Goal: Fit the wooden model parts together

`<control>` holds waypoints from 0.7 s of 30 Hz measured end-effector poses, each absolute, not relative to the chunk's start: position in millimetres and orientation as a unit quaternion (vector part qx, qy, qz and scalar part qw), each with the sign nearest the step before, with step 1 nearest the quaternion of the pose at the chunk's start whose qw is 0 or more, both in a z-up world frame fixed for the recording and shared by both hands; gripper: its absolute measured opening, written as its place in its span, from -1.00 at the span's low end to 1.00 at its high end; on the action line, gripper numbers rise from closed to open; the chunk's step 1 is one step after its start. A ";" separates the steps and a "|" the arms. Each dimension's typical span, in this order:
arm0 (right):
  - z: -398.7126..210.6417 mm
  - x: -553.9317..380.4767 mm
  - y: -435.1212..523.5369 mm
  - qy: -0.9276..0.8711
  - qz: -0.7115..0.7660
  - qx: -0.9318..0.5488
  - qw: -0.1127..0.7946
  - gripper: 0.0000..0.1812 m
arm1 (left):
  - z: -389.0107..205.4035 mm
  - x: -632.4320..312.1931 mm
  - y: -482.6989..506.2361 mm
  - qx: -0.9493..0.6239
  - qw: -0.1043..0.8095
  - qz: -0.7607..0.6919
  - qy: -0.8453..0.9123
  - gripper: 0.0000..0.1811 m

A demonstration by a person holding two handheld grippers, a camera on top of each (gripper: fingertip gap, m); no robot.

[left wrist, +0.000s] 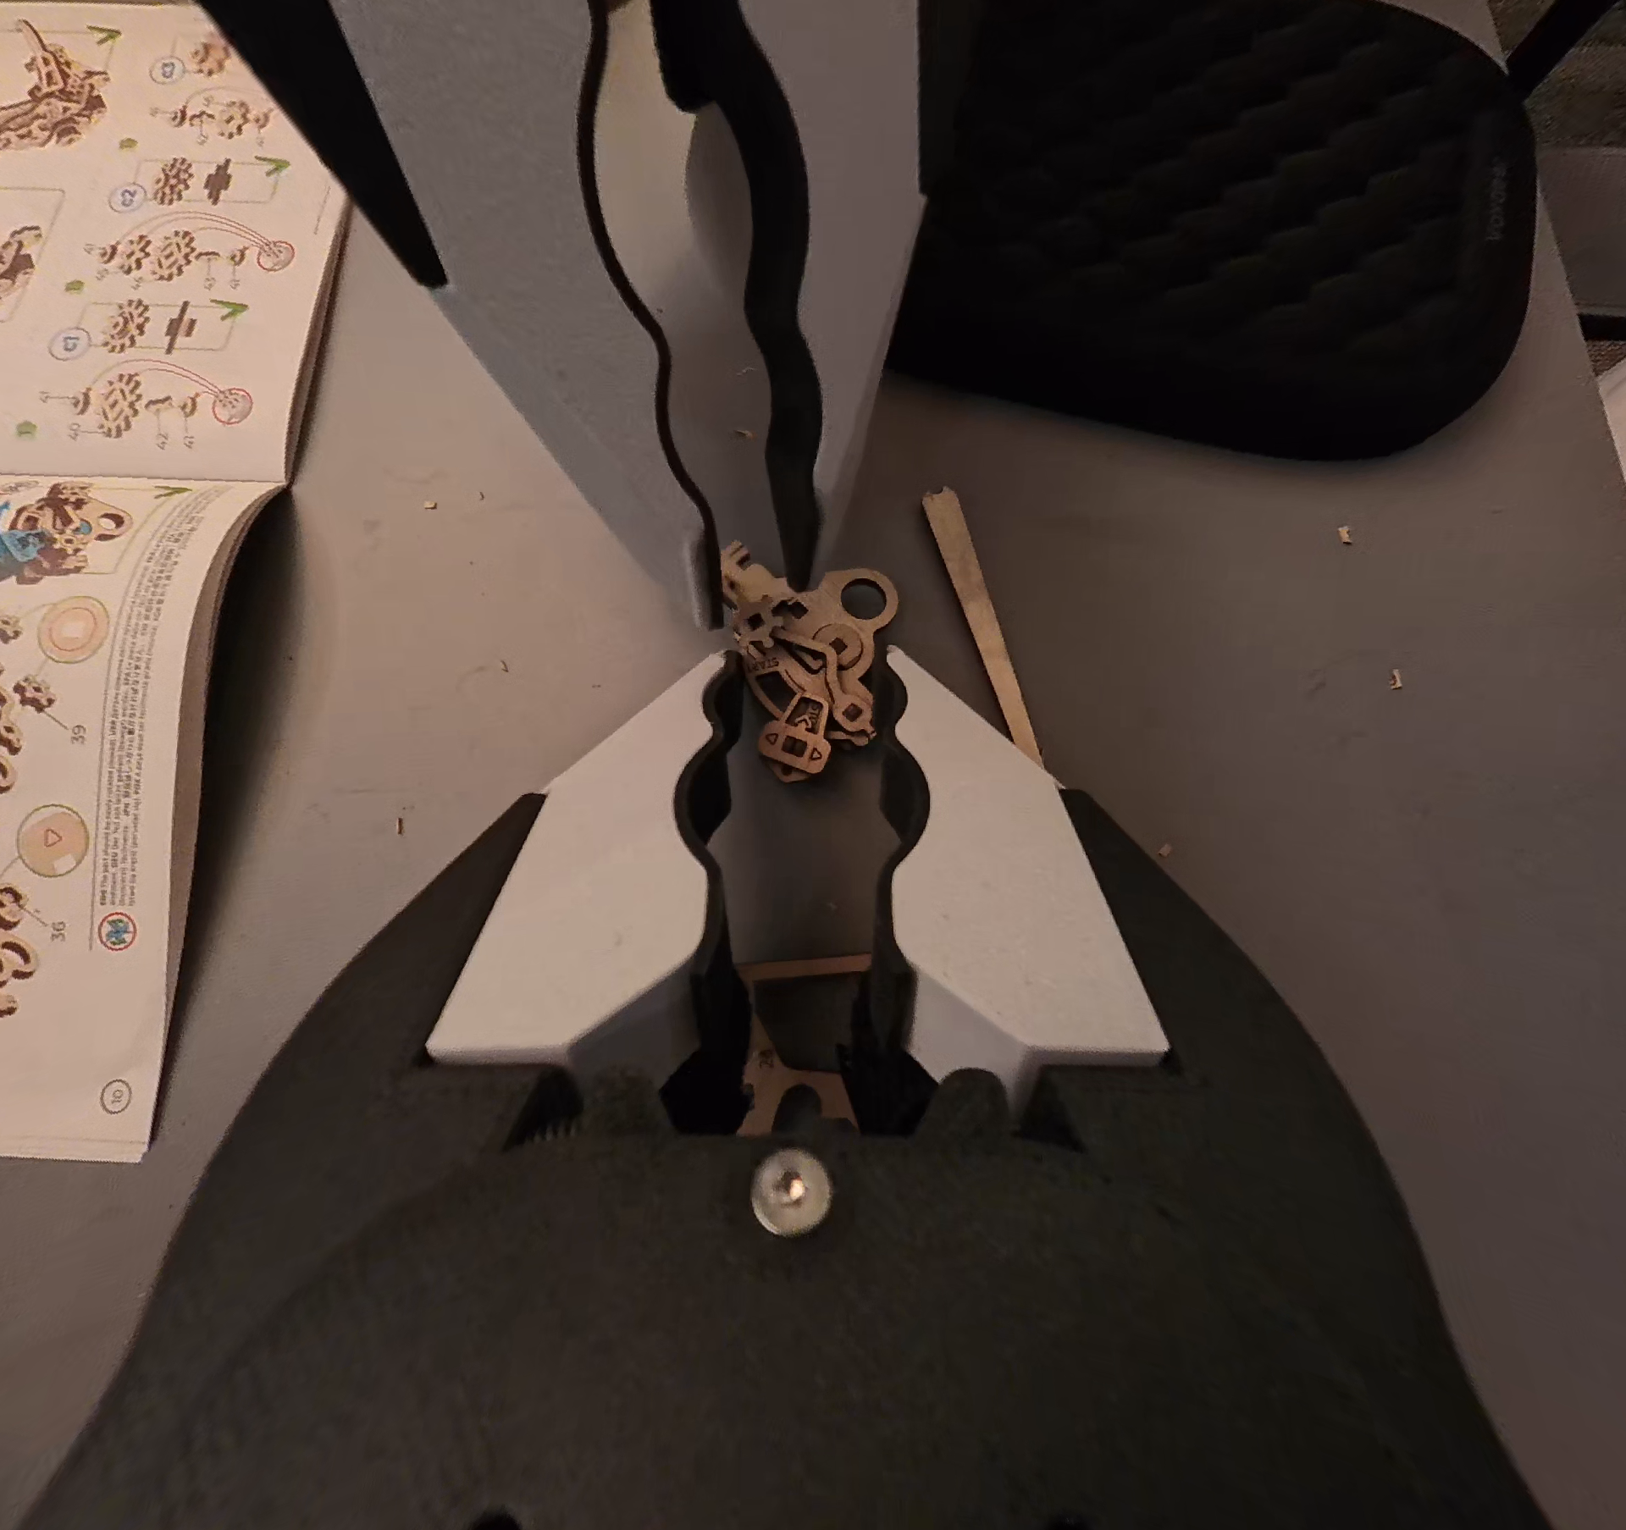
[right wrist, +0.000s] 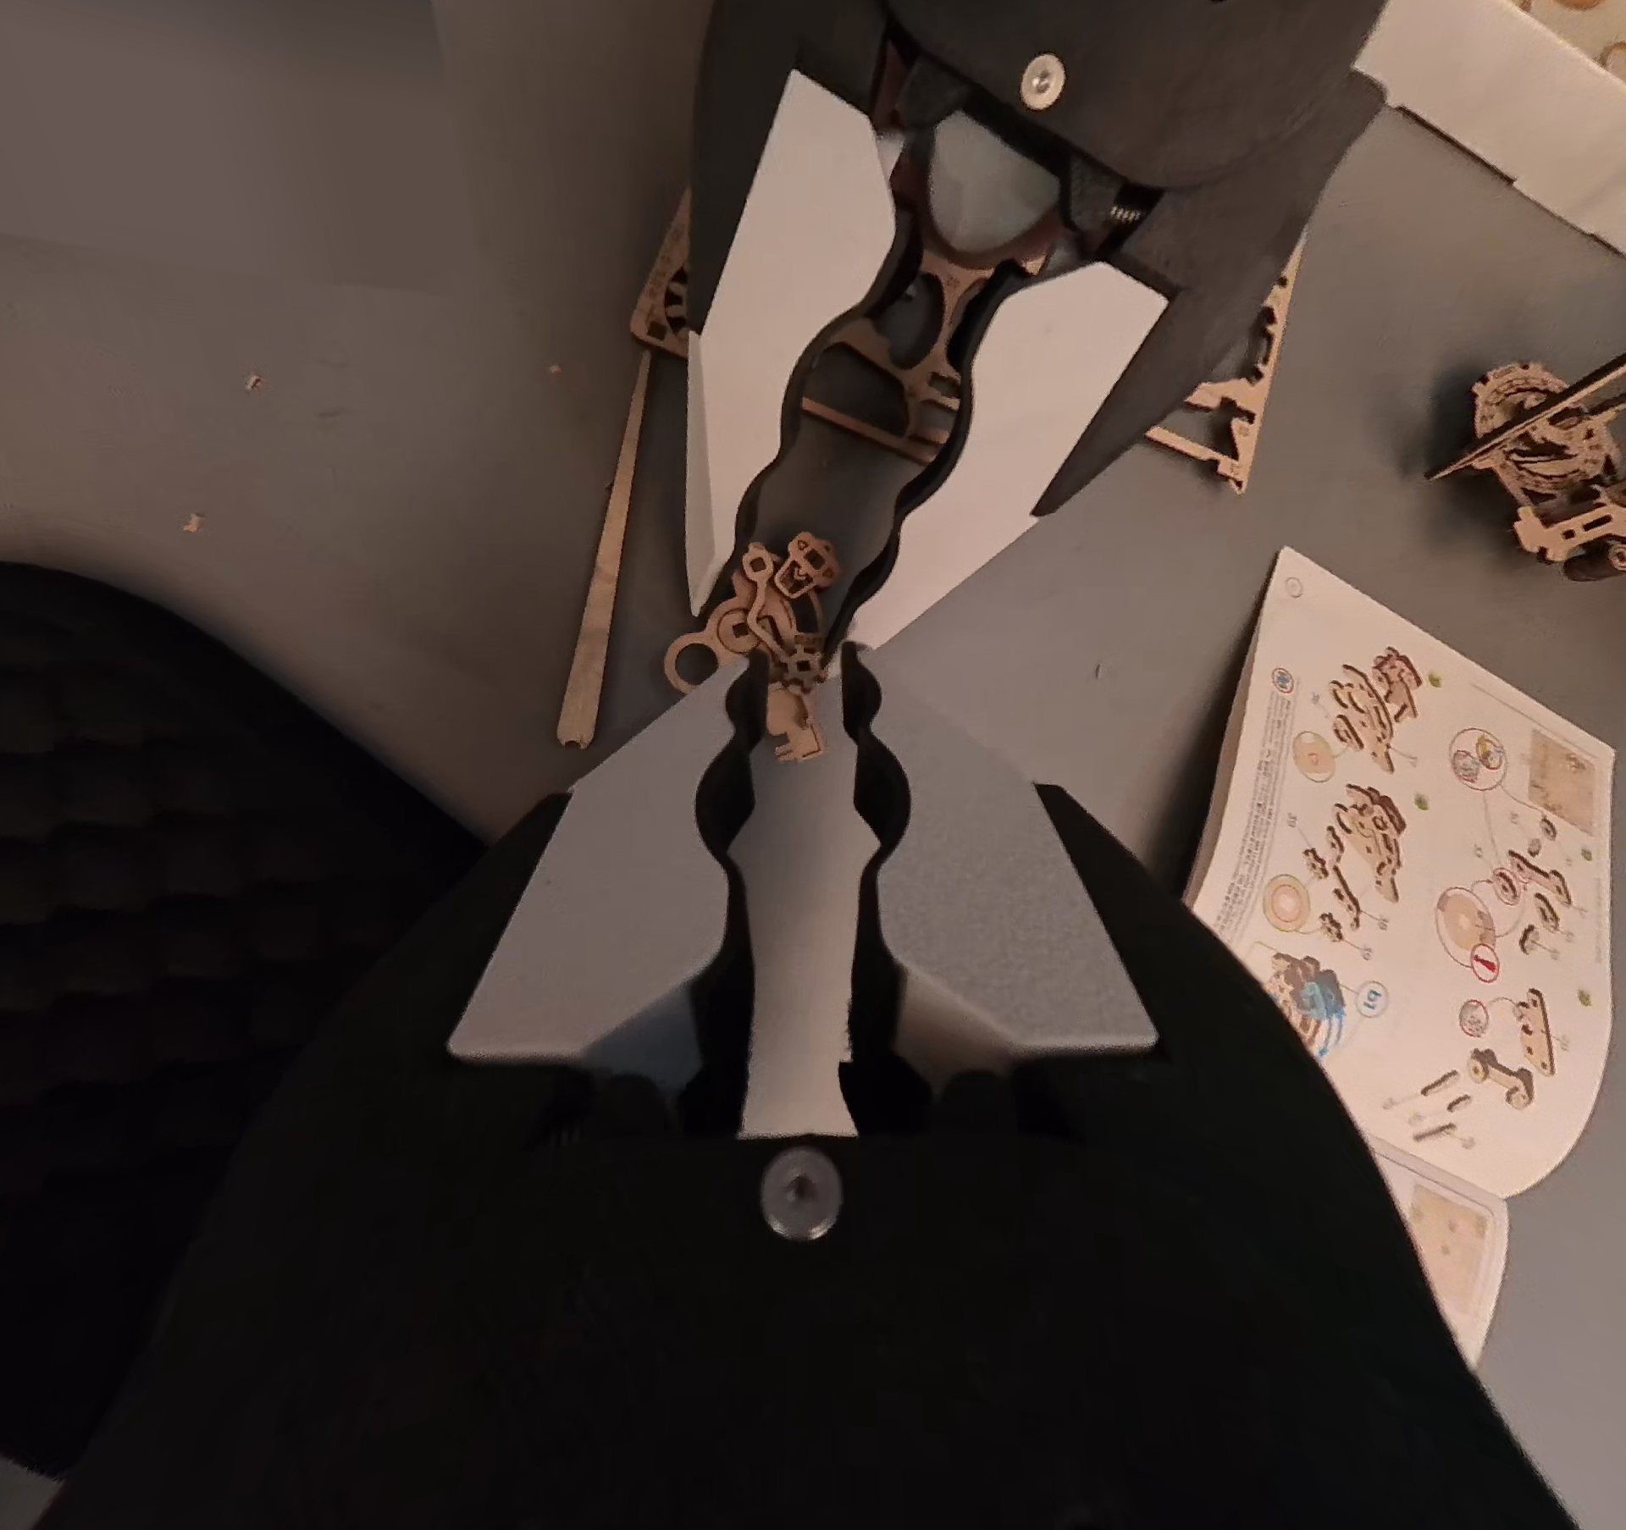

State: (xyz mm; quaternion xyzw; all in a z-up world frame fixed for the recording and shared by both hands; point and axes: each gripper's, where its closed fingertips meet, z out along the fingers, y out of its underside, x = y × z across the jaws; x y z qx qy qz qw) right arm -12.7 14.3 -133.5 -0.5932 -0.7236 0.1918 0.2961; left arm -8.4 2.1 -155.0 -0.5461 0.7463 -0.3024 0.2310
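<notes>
The wooden sub-assembly (left wrist: 814,670), a cluster of laser-cut plates carrying a small gear (left wrist: 764,619) and a ring-shaped lug (left wrist: 867,599), is held above the grey table (left wrist: 1232,696) between the two grippers, which meet tip to tip. The left gripper (left wrist: 805,668) is partly closed, its fingers bracketing the lower end of the cluster; whether both pads bear on the wood cannot be told. The right gripper (right wrist: 796,668) is likewise narrowed around the gear end, and its contact looks light on one side. The step in hand appears to be seating a small part into the cluster, with one gripper steadying and the other pressing. The next move likely calls for axial pressure along the joint with no twist, since the thin plates could shift or snap. An open instruction booklet (right wrist: 1408,916), a loose wooden strip (left wrist: 981,617), and a part-built model (right wrist: 1540,467) lie on the table nearby.
</notes>
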 end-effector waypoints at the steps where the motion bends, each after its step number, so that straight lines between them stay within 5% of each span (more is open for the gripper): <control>1: -133.3 -13.7 14.0 -0.724 0.196 -0.591 0.298 -0.84 | -155.1 -8.4 2.0 -0.546 0.231 -0.301 0.747 -0.69; 21: -140.4 -11.0 9.4 -0.711 0.233 -0.610 0.262 -0.92 | -155.2 -8.1 -1.4 -0.538 0.230 -0.301 0.752 -0.69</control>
